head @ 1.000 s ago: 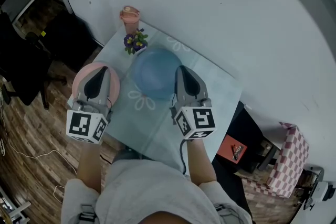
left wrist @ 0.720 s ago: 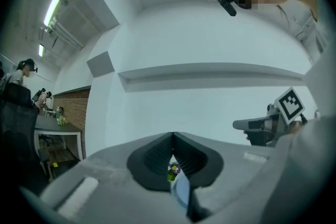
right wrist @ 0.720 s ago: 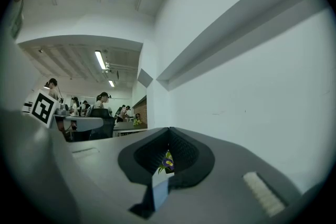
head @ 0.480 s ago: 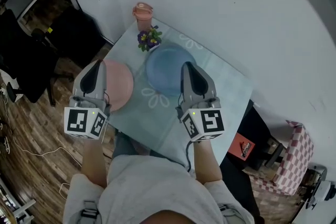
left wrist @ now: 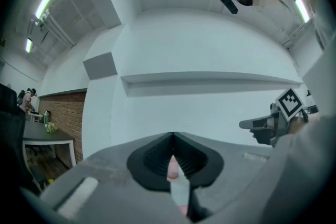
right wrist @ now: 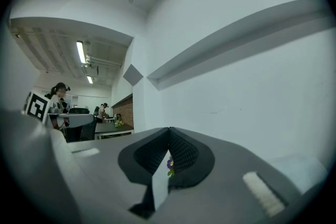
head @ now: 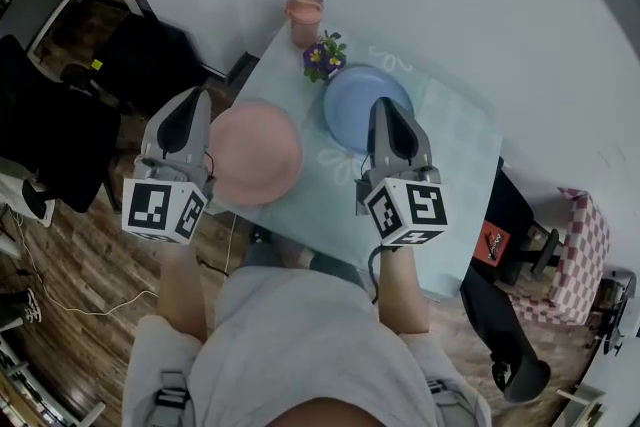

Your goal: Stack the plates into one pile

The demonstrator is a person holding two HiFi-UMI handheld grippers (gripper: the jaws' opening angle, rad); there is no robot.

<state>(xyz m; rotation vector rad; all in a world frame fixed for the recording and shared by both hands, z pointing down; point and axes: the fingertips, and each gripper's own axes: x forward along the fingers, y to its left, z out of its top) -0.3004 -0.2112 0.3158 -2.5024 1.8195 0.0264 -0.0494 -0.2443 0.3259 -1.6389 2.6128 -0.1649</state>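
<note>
Two plates lie side by side on the pale blue table (head: 455,150), not yet in one pile. The pink plate (head: 255,153) is at the table's near left edge. The blue plate (head: 355,100) is farther back and to its right, with a narrow strip of tabletop between them. Just beyond the blue plate's far left rim stands a small pot of purple flowers (head: 325,57), and farther still, at the table's far corner, a pink cup (head: 304,18). The left gripper (head: 190,110) is held over the pink plate's left side with its jaws pressed together and nothing clamped; only a sliver of pink shows through the slit below the tips in its own view. The right gripper (head: 386,112) is over the blue plate's near right rim, jaws likewise together and empty. Each gripper's marker cube (head: 163,210) bears black-and-white square patterns, no readable words. On the right beside the table lies a red packet (head: 490,241) whose print is too small to read.
</note>
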